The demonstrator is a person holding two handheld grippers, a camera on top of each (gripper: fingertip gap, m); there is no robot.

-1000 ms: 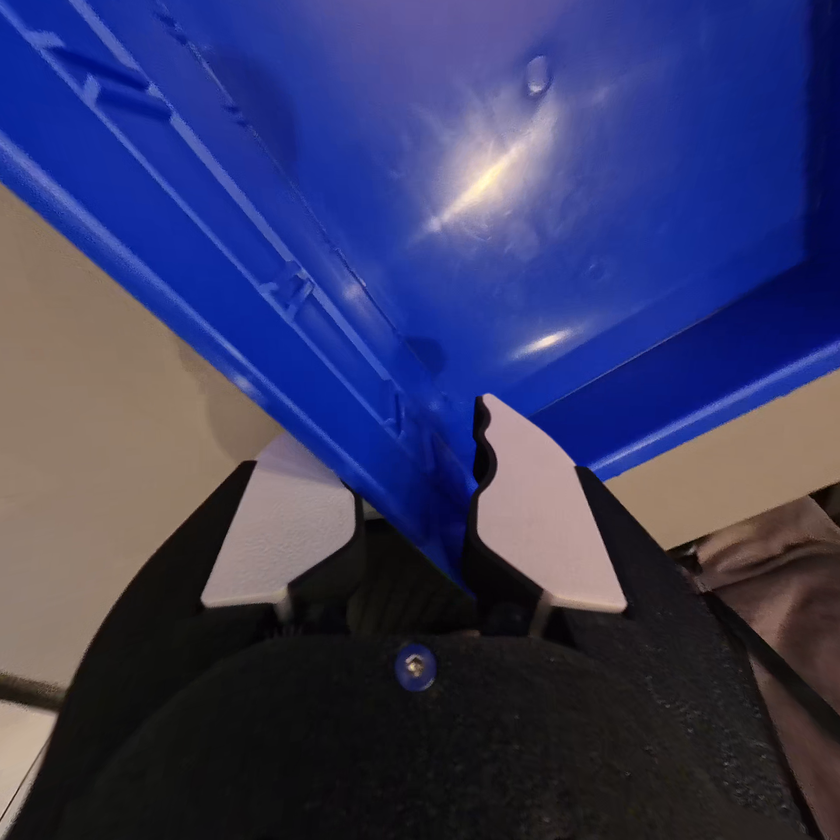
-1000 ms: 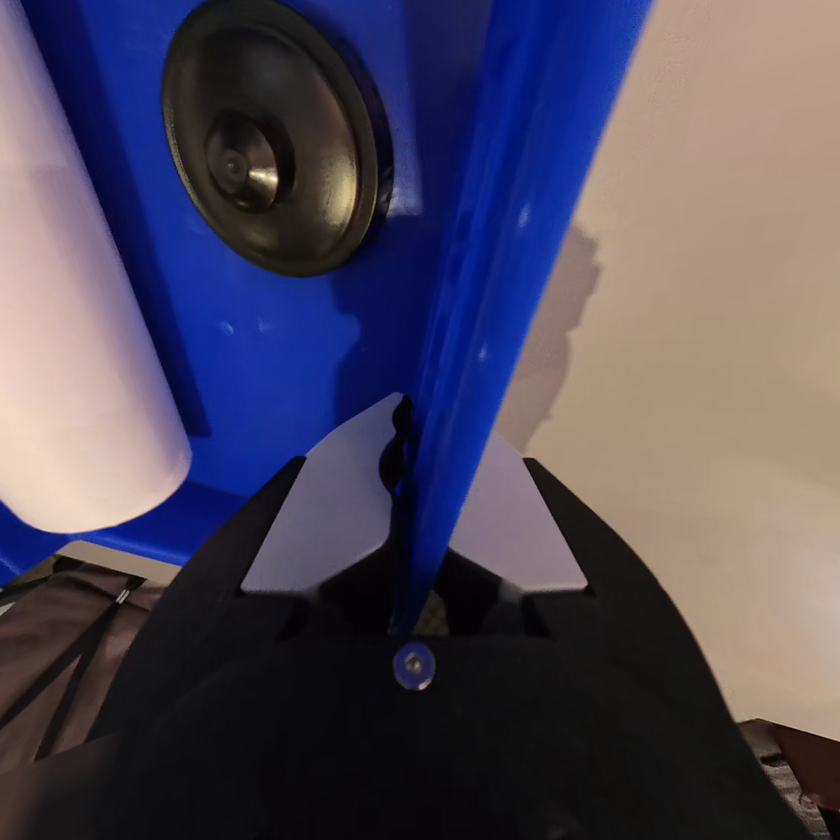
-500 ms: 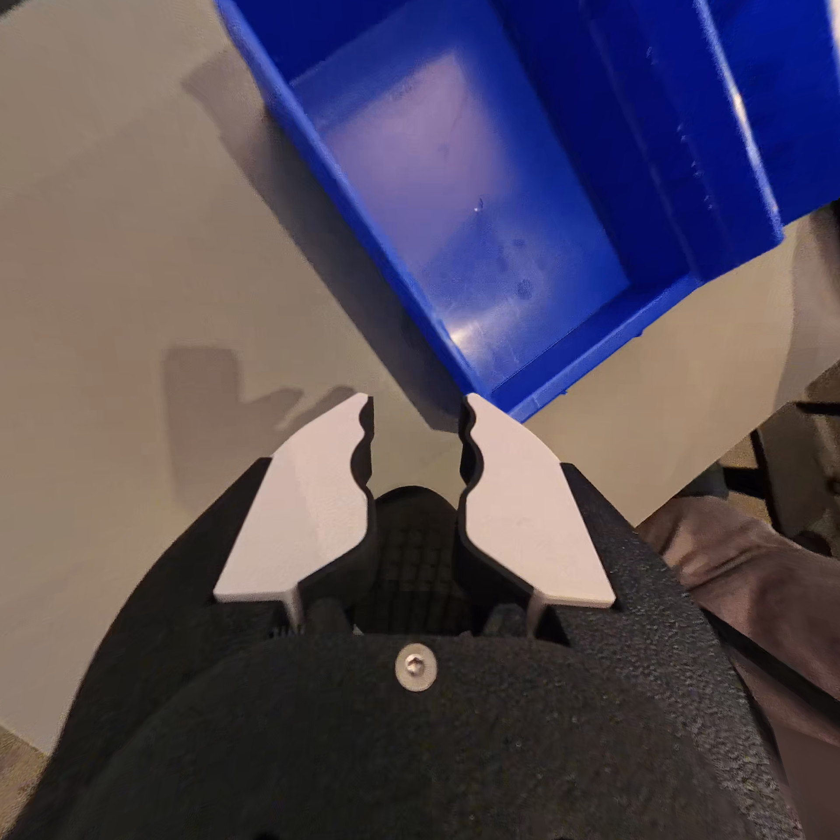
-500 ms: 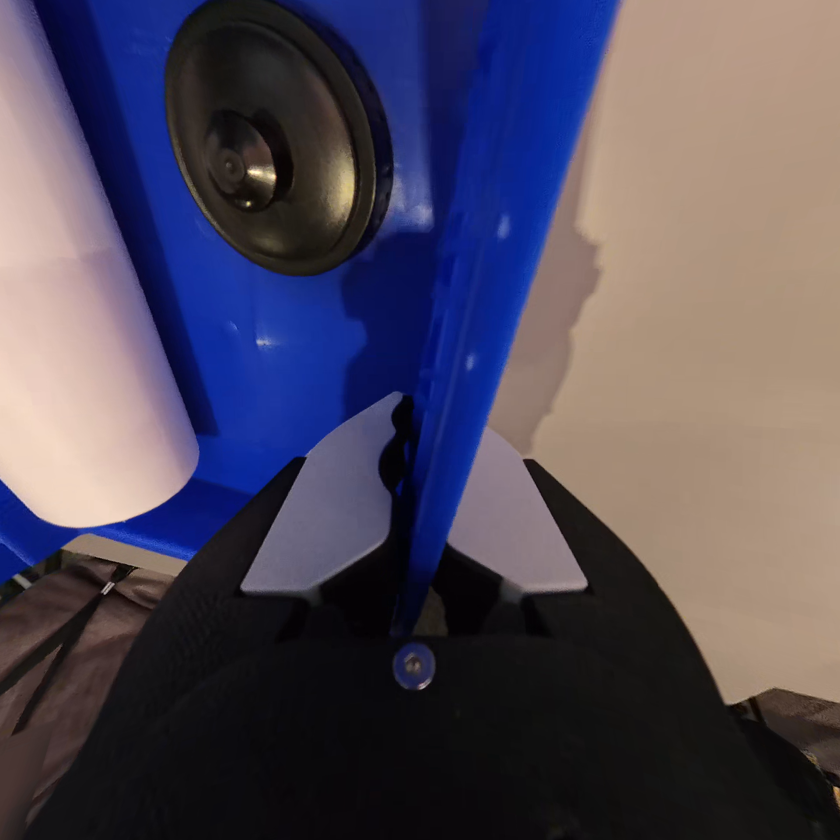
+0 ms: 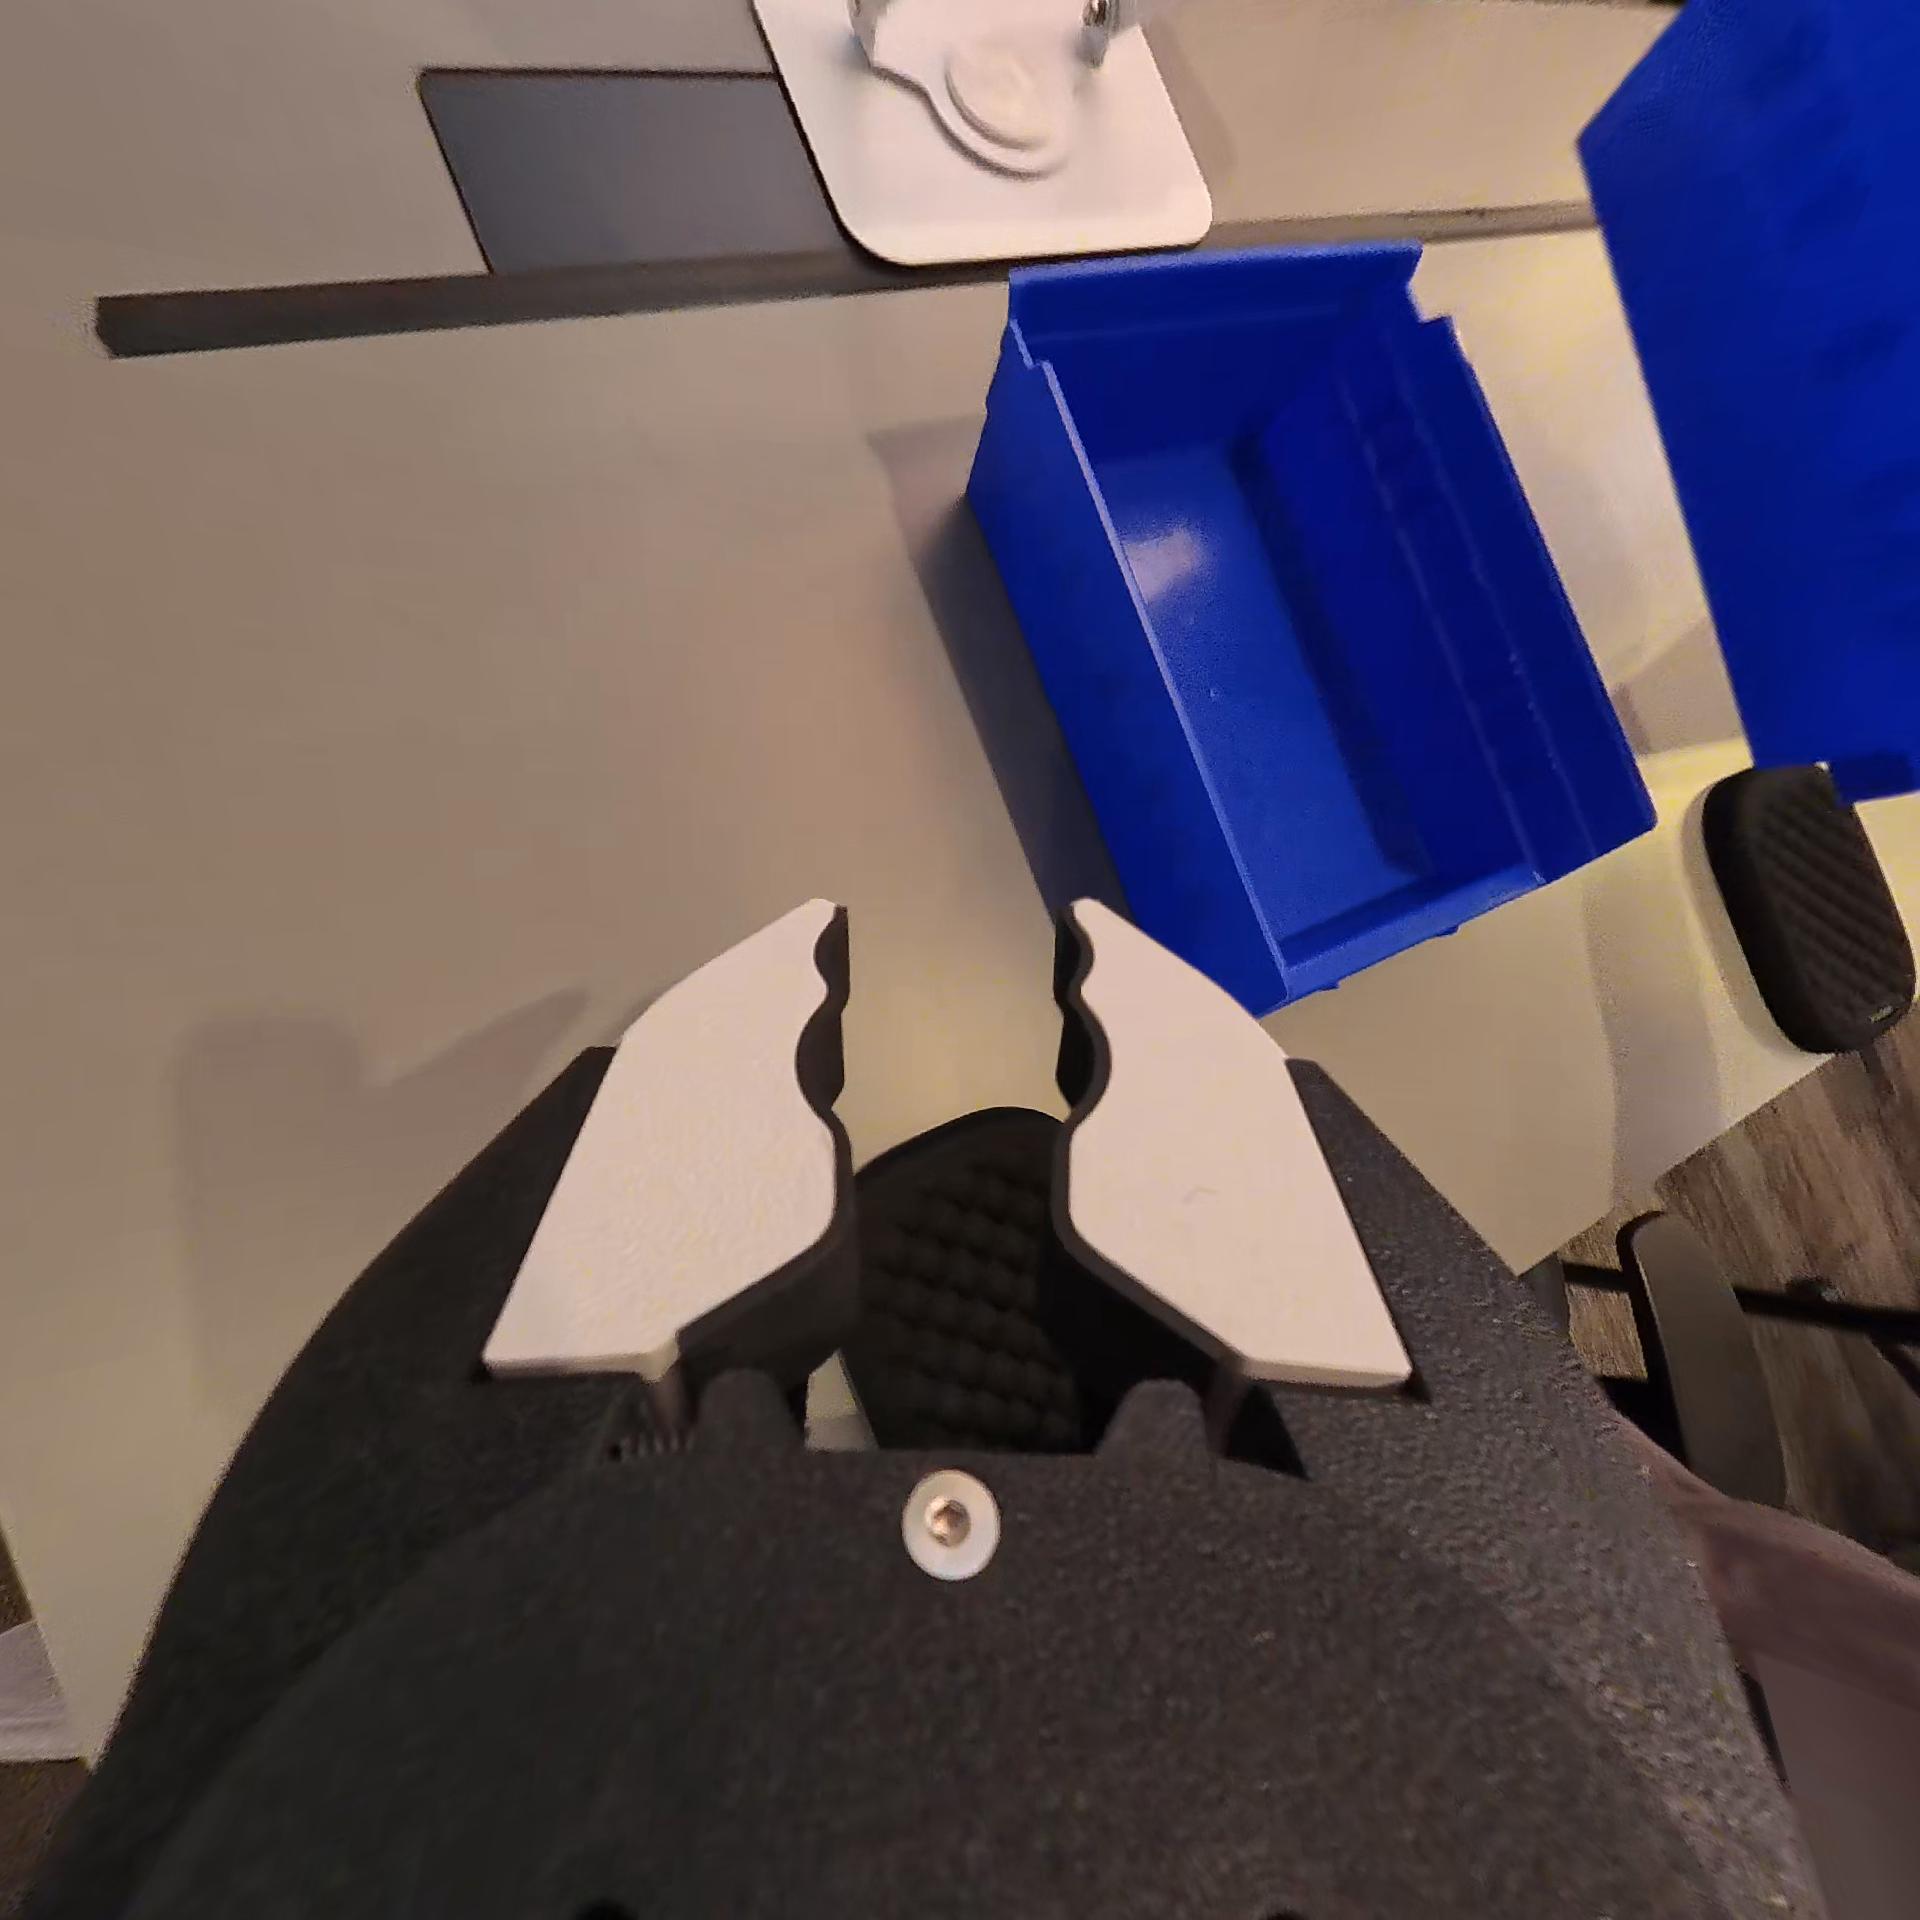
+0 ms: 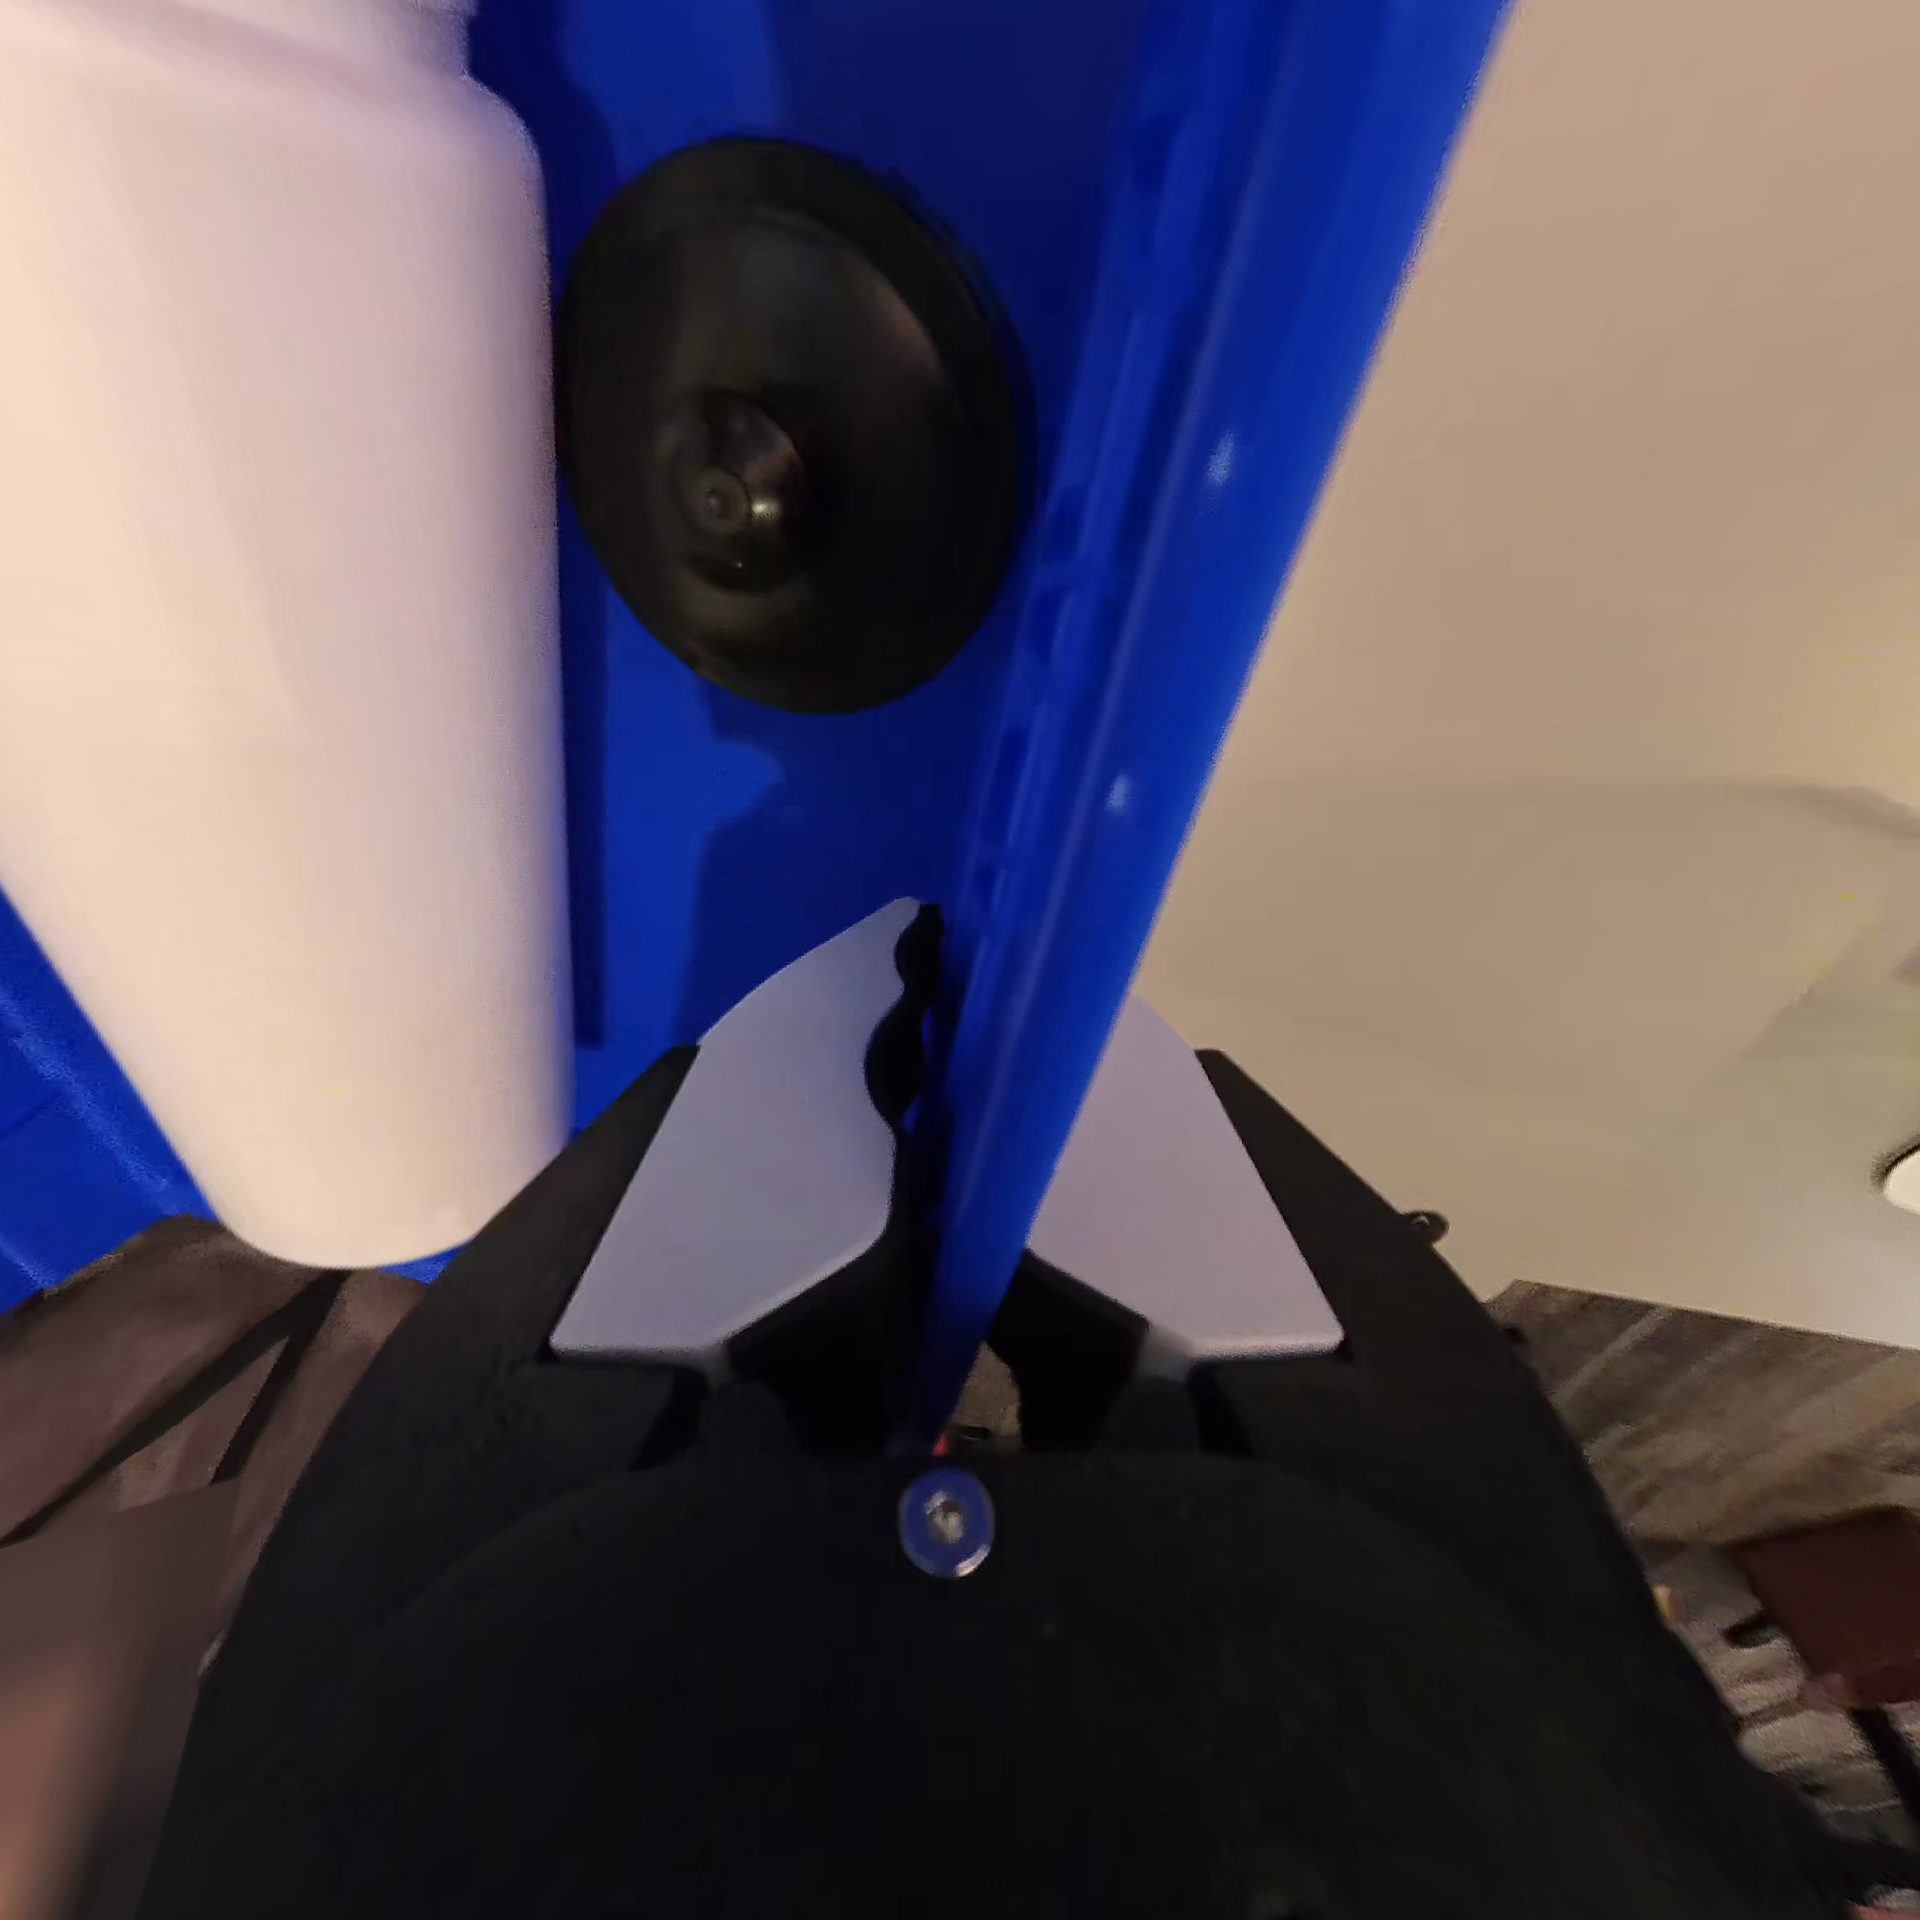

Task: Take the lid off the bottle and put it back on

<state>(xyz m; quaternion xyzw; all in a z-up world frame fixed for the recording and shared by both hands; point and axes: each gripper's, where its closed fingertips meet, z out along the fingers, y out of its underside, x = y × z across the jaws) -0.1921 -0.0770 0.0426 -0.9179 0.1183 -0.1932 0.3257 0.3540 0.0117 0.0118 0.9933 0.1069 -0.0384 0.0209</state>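
In the right wrist view, a white bottle (image 6: 260, 644) lies in a blue bin (image 6: 1174, 540) with a round black lid (image 6: 790, 426) loose beside it, touching or nearly touching. My right gripper (image 6: 935, 935) is shut on the bin's side wall, one finger inside and one outside. That bin appears at the upper right of the left wrist view (image 5: 1766, 364), raised off the table. My left gripper (image 5: 951, 925) is open and empty above the beige table (image 5: 468, 623), left of a second, empty blue bin (image 5: 1299, 665).
A white metal plate (image 5: 997, 135) and a dark rectangle (image 5: 623, 156) lie at the table's far side. A black ribbed piece (image 5: 1808, 914) sits below the raised bin. The table's near right corner (image 5: 1558, 1195) drops to a wood floor (image 5: 1766, 1174).
My left gripper has let go of the empty bin's wall, opened and pulled back and up. In the held bin the bottle and lid have shifted right, closer together.
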